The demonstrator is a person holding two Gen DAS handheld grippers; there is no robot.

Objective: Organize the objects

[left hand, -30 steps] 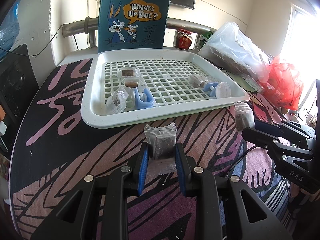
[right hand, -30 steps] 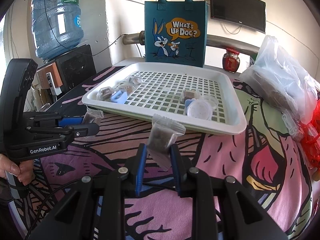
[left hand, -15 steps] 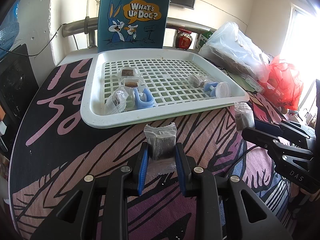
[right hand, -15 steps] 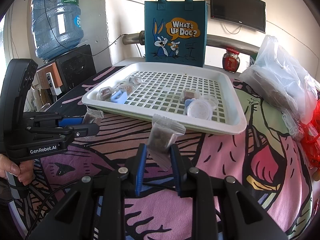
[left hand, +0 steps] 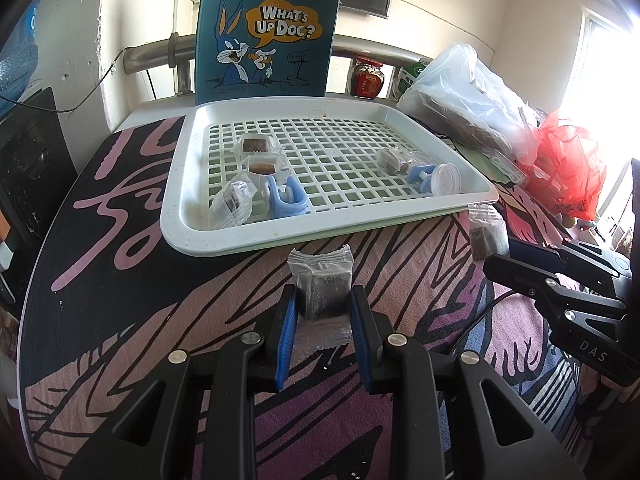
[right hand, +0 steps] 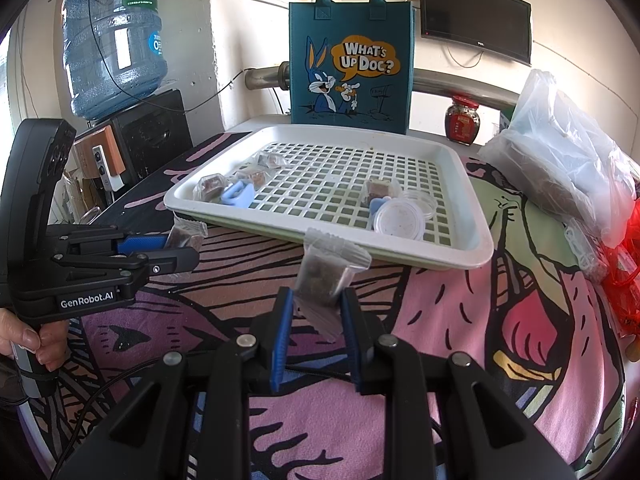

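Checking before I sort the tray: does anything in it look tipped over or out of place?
Yes. The small round tub near the front right of the white tray lies on its side, its lid facing outward, against a blue clip. The wrapped snacks lie flat and look fine.

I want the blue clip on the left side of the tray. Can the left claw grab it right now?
Probably not yet. The left claw is already shut on a wrapped snack, so it is full. Otherwise nothing blocks the way to the blue clip in the tray.
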